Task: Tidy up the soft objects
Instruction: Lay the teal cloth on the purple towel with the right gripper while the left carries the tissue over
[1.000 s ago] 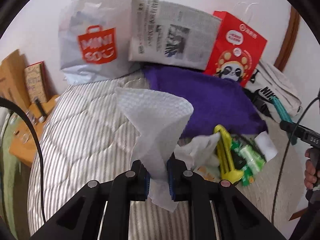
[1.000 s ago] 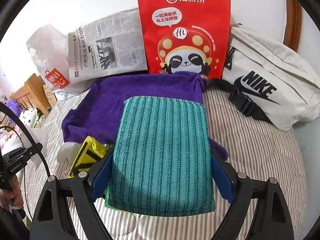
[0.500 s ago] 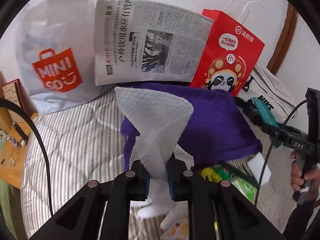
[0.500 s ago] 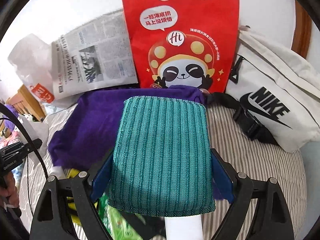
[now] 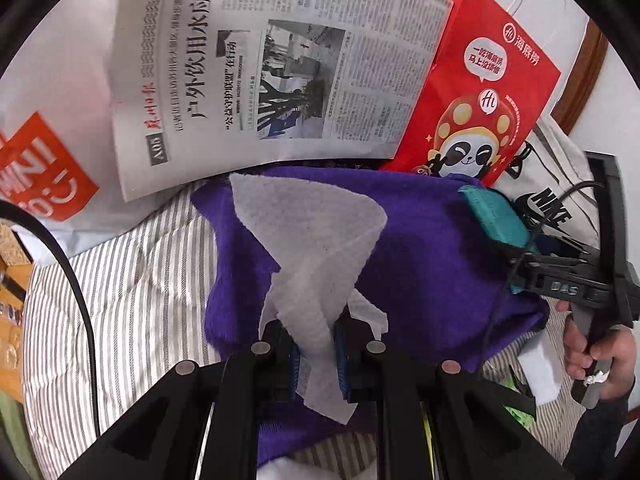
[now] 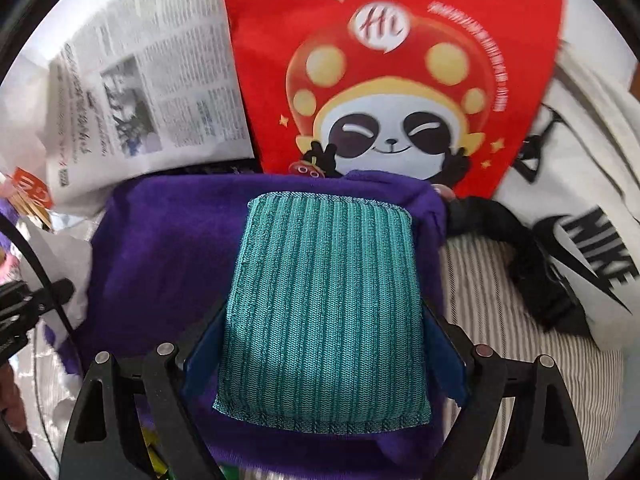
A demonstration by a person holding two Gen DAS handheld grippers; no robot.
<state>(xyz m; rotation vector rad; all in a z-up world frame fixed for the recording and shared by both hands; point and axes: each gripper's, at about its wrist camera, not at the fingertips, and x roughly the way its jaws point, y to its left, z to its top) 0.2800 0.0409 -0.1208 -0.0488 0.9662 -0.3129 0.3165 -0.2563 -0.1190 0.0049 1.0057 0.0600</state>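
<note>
We find the left gripper (image 5: 316,354) clamped on a white tissue (image 5: 310,240) and the right gripper (image 6: 324,360) clamped on a teal sponge (image 6: 326,304), both held above the purple towel (image 5: 432,248) on the striped bed (image 5: 148,280). We advise lowering each flat onto the towel, well apart, before releasing, lest the tissue drift. Legible: "Hi" on the red bag (image 6: 400,60), "NIKE" on the white bag (image 6: 600,248), "A05" on the newspaper (image 5: 260,60).

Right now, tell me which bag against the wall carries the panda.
The red paper bag, standing between the newspaper and the white Nike bag; the white Miniso bag shows only an orange logo.
</note>
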